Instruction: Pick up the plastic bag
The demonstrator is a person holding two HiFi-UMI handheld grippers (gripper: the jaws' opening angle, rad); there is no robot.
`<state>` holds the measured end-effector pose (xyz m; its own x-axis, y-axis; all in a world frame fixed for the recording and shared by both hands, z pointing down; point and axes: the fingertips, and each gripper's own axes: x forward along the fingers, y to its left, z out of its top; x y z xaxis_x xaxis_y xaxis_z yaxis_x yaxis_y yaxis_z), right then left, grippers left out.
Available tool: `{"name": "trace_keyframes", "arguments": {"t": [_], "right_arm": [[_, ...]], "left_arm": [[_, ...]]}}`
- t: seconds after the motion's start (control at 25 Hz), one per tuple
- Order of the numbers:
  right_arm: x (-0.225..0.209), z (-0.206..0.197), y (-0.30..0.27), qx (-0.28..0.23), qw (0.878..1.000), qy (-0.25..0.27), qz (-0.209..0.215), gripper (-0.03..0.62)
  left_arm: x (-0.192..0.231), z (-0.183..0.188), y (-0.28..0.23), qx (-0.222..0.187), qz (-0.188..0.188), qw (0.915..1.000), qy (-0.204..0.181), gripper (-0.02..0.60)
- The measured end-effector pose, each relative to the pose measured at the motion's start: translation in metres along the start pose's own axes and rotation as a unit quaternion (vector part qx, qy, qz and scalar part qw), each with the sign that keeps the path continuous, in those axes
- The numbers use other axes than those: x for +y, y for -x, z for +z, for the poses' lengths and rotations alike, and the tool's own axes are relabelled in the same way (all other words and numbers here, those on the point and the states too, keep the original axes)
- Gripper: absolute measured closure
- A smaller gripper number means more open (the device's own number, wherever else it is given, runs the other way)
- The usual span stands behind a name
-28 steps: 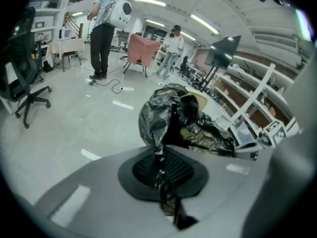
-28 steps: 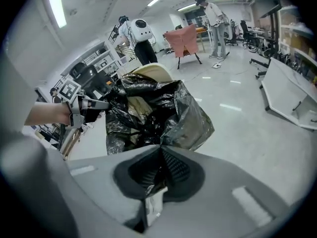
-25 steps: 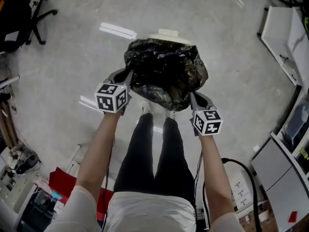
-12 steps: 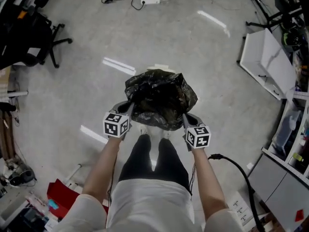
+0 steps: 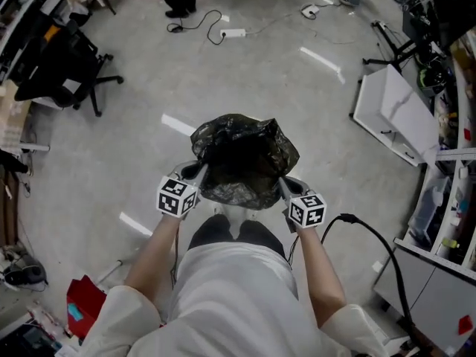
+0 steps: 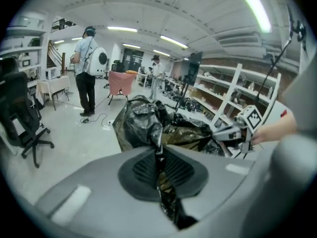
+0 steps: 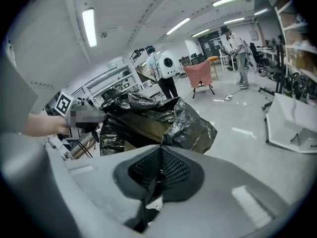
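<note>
A crumpled black plastic bag (image 5: 244, 161) hangs in the air between my two grippers, well above the floor, with its mouth pulled open towards me. My left gripper (image 5: 195, 174) is shut on the bag's left rim; in the left gripper view a strip of black film (image 6: 159, 168) is pinched between the ribbed pads. My right gripper (image 5: 283, 186) is shut on the right rim, and the right gripper view shows the film (image 7: 148, 195) caught between its pads with the bag (image 7: 153, 120) bulging just beyond.
Grey floor lies below. A black office chair (image 5: 63, 59) stands at the far left, a white panel (image 5: 390, 114) leans at the right, and a power strip with cables (image 5: 232, 32) lies ahead. A black cable (image 5: 375, 240) trails at my right. People stand further off (image 6: 89, 68).
The view has tilted up and taken in more of the room ahead. The bag and both grippers sit lower in the picture and closer to my body, still held the same way.
</note>
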<state>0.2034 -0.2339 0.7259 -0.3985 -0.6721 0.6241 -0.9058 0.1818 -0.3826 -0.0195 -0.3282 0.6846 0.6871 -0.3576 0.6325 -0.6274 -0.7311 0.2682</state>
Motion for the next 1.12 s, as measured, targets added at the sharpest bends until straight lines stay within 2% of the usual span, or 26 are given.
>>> {"name": "trace_keyframes", "arguments": {"t": [0.32,0.56,0.76,0.88,1.12], "right_arm": [[0.042,0.066,0.078,-0.066,0.997,0.03,-0.011,0.591],[0.061,0.105,0.12,-0.113,0.992,0.056,-0.025,0.591],[0.073,0.12,0.126,-0.126,0.988,0.086,-0.029,0.591],[0.078,0.127,0.127,-0.129,0.986,0.104,-0.031,0.591],[0.092,0.132,0.127,-0.141,0.982,0.125,-0.011,0.592]], "left_arm": [[-0.041,0.057,0.082,-0.04,-0.011,0.9991,-0.009,0.575],[-0.058,0.09,0.123,-0.077,0.0,0.9959,-0.049,0.575],[-0.053,0.102,0.135,-0.094,0.017,0.9941,-0.052,0.575],[-0.05,0.104,0.137,-0.102,0.017,0.9937,-0.044,0.575],[-0.056,0.108,0.142,-0.105,0.008,0.9928,-0.058,0.575]]}}
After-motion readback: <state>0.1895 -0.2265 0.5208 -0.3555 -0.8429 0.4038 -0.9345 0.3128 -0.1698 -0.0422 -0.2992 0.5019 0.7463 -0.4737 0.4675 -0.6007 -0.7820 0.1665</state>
